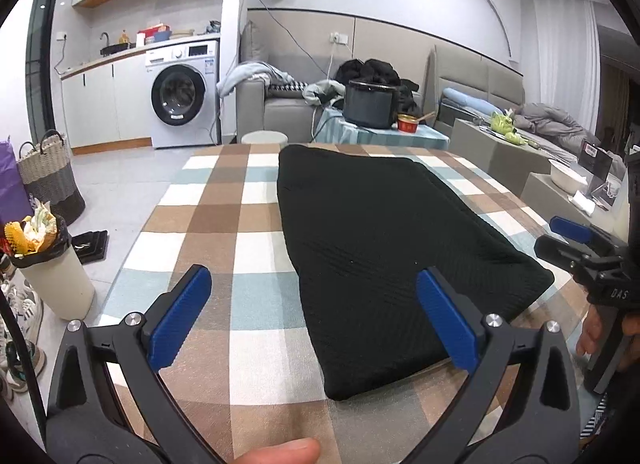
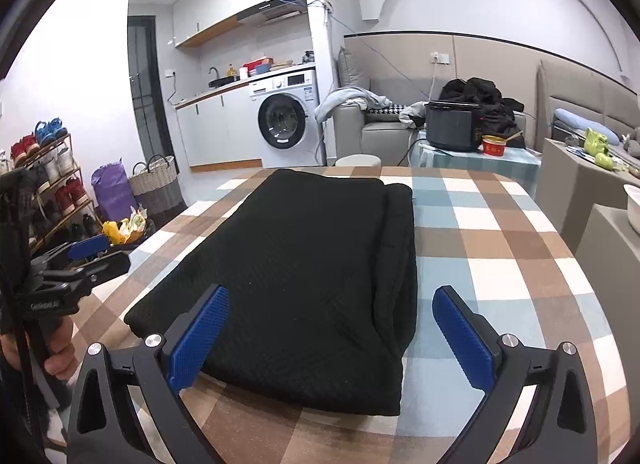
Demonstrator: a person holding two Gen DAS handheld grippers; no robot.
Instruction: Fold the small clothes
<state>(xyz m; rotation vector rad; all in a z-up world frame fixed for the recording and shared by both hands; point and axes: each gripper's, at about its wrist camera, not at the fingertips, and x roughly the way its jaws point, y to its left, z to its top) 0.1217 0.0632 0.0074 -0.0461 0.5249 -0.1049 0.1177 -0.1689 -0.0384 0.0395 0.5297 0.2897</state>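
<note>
Already folded into a long black slab on the checked worktop, both tools hanging empty at its near end.

Leftmost, left tool [image 1: 314, 318] spread wide, gripping nothing, poised over the near left corner of the black garment [image 1: 384, 248]. Centre, garment lying flat along the checked worktop [image 1: 208, 220], layered edges stacked down its right side. Rightmost, right tool [image 2: 332, 330] equally wide and empty, straddling that right edge. Probably between folds: next, closing on both near corners and carrying them to the far end.
</note>
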